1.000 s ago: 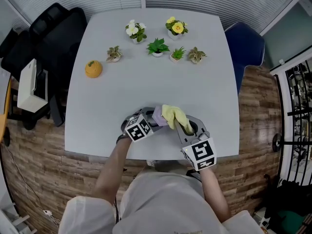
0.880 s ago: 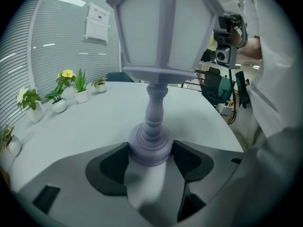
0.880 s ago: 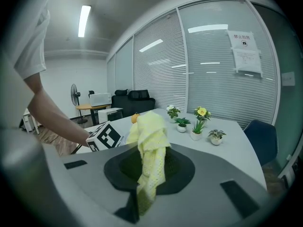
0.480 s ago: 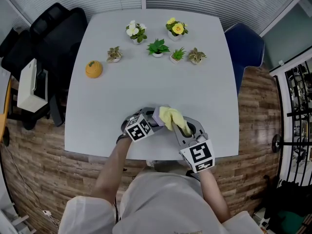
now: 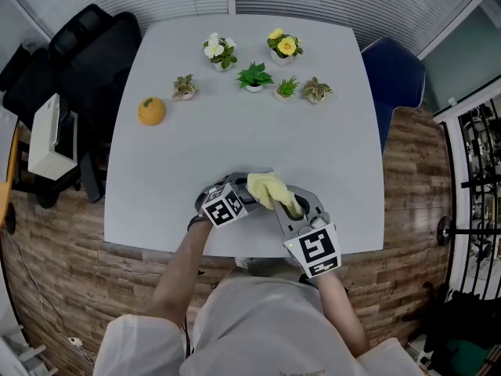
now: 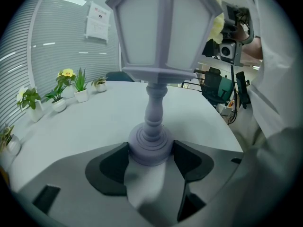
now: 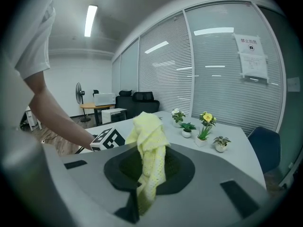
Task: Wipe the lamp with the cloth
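Observation:
A lavender lantern-shaped lamp (image 6: 163, 37) stands upright on the white table (image 5: 235, 131), near its front edge. My left gripper (image 6: 150, 151) is shut on the lamp's round base, one pad against each side. In the head view the left gripper (image 5: 244, 197) sits just left of the yellow cloth (image 5: 271, 188), which covers the lamp's top and hides it. My right gripper (image 5: 294, 207) is shut on that cloth (image 7: 149, 150), which bunches up between its jaws. A bit of the cloth (image 6: 217, 25) shows at the lamp's upper right corner.
Several small potted plants (image 5: 254, 75) stand in a row at the far side of the table, with an orange pumpkin-like ornament (image 5: 151, 110) to their left. A black chair (image 5: 86, 53) stands at the left, a blue chair (image 5: 395, 73) at the right.
The right gripper has drawn the cloth leftward across the lamp's top, so the lavender part seen earlier is now covered. The left gripper has stayed put.

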Tool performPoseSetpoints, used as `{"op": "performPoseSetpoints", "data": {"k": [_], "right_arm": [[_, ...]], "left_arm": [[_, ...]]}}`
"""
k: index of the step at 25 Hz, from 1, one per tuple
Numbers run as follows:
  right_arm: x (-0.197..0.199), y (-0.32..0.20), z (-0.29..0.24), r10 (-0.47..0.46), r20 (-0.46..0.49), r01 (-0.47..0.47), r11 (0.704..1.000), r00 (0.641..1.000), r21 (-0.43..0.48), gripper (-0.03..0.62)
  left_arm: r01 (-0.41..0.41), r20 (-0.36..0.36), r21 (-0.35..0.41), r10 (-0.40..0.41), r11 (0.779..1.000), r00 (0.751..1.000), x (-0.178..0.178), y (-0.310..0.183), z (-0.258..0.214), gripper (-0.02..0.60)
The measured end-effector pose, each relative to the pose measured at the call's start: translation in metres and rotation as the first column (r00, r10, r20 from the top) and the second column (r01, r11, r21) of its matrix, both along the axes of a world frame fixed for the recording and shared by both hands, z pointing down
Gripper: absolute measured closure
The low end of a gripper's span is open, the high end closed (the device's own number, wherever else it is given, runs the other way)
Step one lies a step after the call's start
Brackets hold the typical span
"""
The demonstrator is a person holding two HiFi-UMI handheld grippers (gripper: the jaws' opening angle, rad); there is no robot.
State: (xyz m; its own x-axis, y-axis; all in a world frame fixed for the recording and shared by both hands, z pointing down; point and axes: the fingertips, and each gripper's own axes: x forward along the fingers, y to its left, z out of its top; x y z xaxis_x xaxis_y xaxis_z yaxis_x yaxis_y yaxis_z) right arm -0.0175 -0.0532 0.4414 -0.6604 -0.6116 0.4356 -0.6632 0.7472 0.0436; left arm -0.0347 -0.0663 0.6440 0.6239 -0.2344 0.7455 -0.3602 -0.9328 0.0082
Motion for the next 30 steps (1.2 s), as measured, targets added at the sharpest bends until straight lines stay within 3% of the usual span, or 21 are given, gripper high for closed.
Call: {"op": "performPoseSetpoints", "data": {"k": [30], "right_arm": [[-0.02, -0.018, -0.016, -0.057, -0.034, 0.059, 0.995, 0.998, 0.079, 0.554]], "left_arm": [[0.001, -0.002, 0.004, -0.001, 1.0, 1.0, 0.0, 0.001, -0.002, 0.276]]}}
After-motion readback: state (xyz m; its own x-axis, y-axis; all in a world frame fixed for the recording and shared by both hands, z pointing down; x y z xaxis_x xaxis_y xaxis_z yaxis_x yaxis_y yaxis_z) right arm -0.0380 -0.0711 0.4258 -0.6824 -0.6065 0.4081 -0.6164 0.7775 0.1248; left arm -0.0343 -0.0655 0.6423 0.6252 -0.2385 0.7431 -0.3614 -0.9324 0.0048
